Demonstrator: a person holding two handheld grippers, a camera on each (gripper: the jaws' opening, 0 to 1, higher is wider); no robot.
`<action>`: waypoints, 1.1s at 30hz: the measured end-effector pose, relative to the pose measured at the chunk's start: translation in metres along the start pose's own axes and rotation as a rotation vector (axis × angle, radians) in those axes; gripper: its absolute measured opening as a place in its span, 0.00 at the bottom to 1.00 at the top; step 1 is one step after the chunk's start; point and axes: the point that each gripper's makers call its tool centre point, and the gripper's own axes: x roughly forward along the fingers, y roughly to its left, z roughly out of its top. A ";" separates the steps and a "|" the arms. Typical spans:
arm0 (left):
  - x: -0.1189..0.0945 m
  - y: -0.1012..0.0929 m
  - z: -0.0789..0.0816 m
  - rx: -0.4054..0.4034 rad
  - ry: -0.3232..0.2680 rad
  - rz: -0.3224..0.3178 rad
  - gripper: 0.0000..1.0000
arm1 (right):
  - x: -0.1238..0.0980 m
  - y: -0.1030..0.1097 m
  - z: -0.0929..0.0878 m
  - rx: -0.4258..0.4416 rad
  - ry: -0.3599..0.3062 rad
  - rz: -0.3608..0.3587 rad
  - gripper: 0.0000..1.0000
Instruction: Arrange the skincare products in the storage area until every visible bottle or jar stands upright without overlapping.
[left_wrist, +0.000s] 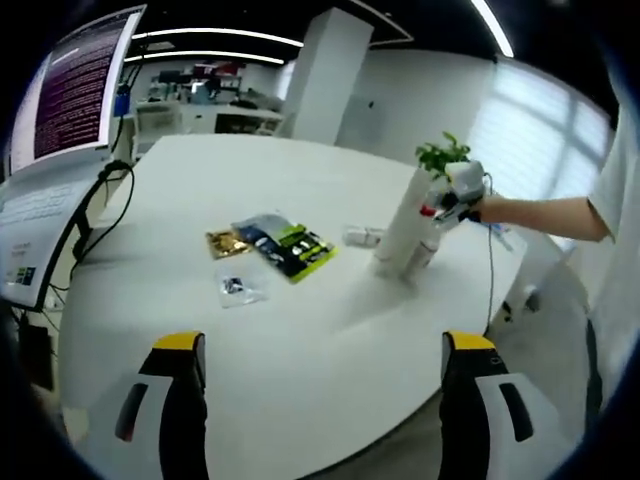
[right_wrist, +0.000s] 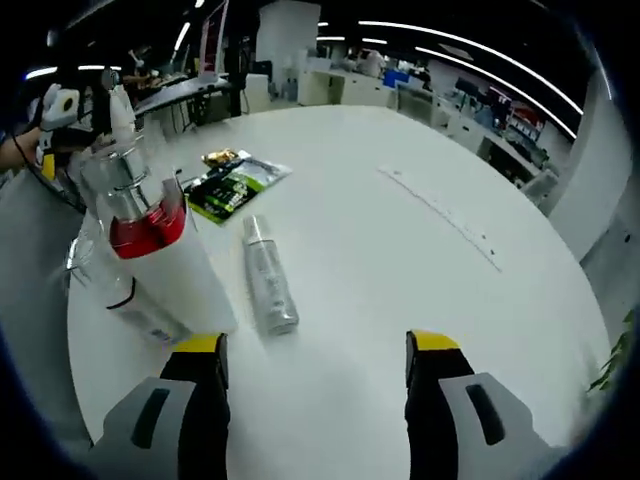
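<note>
In the left gripper view a tall white bottle (left_wrist: 403, 225) stands on the white round table (left_wrist: 300, 330), with a shorter red-banded bottle (left_wrist: 426, 248) upright against its right side. A small bottle (left_wrist: 362, 236) lies on its side just left of them. My right gripper (left_wrist: 447, 205), held by a person's hand, hovers at the tops of the standing bottles. My left gripper (left_wrist: 324, 350) is open and far back from them. In the right gripper view the red-banded bottle (right_wrist: 160, 255) stands just left of my open right gripper (right_wrist: 318, 350), and a silver-white bottle (right_wrist: 268, 275) lies flat ahead.
Flat sachets lie mid-table: a green-and-black one (left_wrist: 288, 246), a gold one (left_wrist: 225, 242) and a small clear one (left_wrist: 241, 288); the green one also shows as the sachet (right_wrist: 235, 185). A monitor (left_wrist: 75, 85) and cables stand at the left edge. A potted plant (left_wrist: 442, 155) is behind the bottles.
</note>
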 end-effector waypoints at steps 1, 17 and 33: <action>0.001 0.000 0.000 0.000 0.001 -0.001 0.89 | 0.004 -0.002 0.001 0.004 -0.003 0.011 0.67; 0.020 -0.004 -0.001 -0.011 0.027 -0.037 0.89 | 0.053 0.014 0.014 -0.048 -0.047 0.179 0.48; 0.022 0.000 0.001 -0.019 0.029 -0.034 0.89 | 0.075 0.031 0.023 -0.096 -0.066 0.269 0.29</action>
